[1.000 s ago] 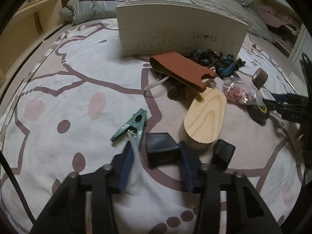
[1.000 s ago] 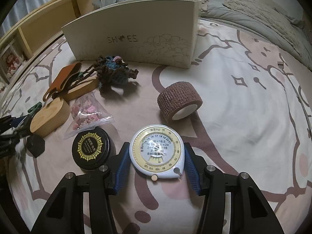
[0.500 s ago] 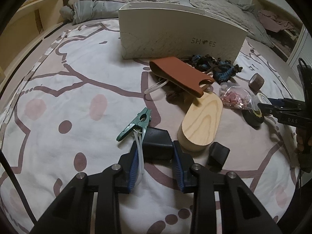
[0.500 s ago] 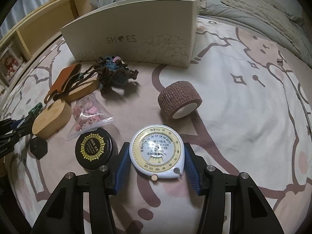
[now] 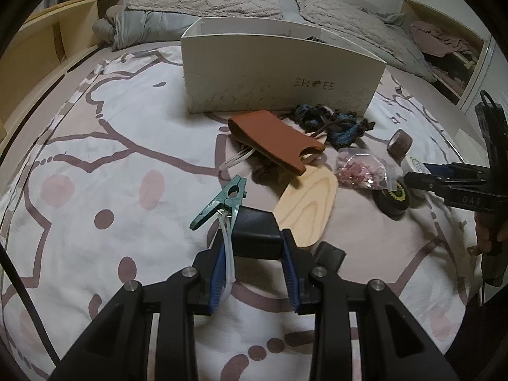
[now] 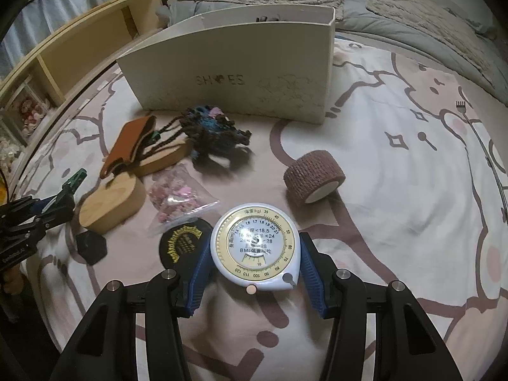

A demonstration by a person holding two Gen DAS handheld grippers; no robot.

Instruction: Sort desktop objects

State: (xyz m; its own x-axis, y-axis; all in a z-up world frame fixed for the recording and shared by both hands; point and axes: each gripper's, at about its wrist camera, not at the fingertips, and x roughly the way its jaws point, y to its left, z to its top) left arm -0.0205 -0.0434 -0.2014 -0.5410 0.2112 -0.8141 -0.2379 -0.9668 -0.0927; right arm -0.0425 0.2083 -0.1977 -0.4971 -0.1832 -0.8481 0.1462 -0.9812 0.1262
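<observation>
My left gripper (image 5: 254, 266) is shut on a black box (image 5: 255, 236), lifted off the cloth; a white strap is caught along its left finger, with a green clip (image 5: 220, 201) hanging on it. My right gripper (image 6: 254, 270) is shut on a round white BMI tape measure (image 6: 255, 244), held just above the cloth. An open white shoe box (image 5: 279, 76) stands at the back, and also shows in the right wrist view (image 6: 235, 79). The right gripper appears at the right of the left wrist view (image 5: 412, 177).
On the patterned cloth lie a brown leather sleeve (image 5: 276, 141), a wooden oval box (image 5: 309, 203), dark yarn (image 6: 212, 133), a bag of pink bits (image 6: 177, 200), a black round tin (image 6: 184, 244), a brown bandage roll (image 6: 312, 177) and a small black piece (image 5: 330, 252).
My left gripper closed on the black box and raised it, the strap and green clip coming along. My right gripper lifted slightly with the tape measure.
</observation>
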